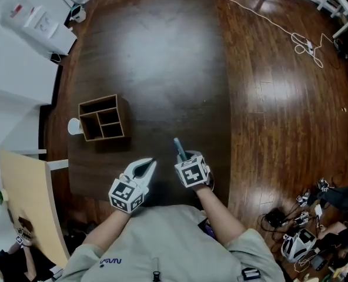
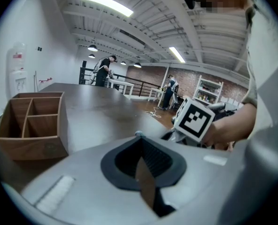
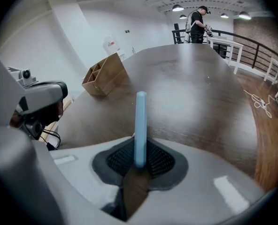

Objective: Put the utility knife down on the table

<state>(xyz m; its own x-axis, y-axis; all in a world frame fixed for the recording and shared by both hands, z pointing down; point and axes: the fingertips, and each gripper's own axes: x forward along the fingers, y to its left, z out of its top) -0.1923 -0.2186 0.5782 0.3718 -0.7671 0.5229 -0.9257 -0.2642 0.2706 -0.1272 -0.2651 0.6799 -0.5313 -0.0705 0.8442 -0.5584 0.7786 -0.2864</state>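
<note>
A light blue utility knife [image 1: 178,147] [image 3: 140,125] sticks out forward from my right gripper [image 1: 183,158] [image 3: 139,165], whose jaws are shut on its near end. It hangs low over the near part of the dark wooden table [image 1: 162,57]; I cannot tell whether it touches the top. My left gripper [image 1: 146,167] [image 2: 143,170] sits just left of it over the table's front edge, its jaws together with nothing in them. The left gripper view shows the right gripper's marker cube [image 2: 195,121] and the hand holding it.
An open wooden box with compartments [image 1: 103,117] [image 2: 31,125] [image 3: 104,74] stands on the table's left side, a white round thing [image 1: 74,126] beside it. A water dispenser [image 1: 36,22] stands far left. Cables [image 1: 306,43] lie on the floor at right. People stand far off.
</note>
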